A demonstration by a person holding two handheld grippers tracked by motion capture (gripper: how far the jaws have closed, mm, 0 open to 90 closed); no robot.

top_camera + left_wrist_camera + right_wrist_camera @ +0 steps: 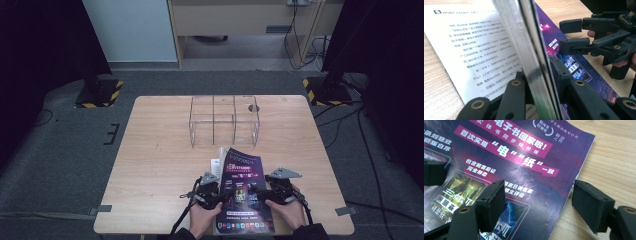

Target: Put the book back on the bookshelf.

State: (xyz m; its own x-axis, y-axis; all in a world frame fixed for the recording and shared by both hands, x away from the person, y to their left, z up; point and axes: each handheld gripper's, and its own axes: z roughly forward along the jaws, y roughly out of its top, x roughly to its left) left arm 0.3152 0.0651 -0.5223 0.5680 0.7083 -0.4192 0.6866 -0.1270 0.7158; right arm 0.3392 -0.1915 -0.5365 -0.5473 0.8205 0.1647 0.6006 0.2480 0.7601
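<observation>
A magazine with a purple cover (243,187) lies at the table's near edge, between the person's hands. My left gripper (214,194) is shut on a raised sheaf of its pages (534,57), seen edge-on between the jaws; a white printed page (481,47) lies flat beneath. My right gripper (267,192) stands open at the magazine's right side. In the right gripper view, the right gripper (537,202) straddles the cover's (506,157) right edge, one jaw over the cover and one over bare wood. From the left gripper view, the right gripper (571,36) shows open above the cover.
A clear acrylic organiser (223,120) with several compartments stands mid-table toward the far side. A small dark round spot (253,107) sits behind it. The wooden table (155,150) has bare room left and right of the magazine. Black stands flank the far corners.
</observation>
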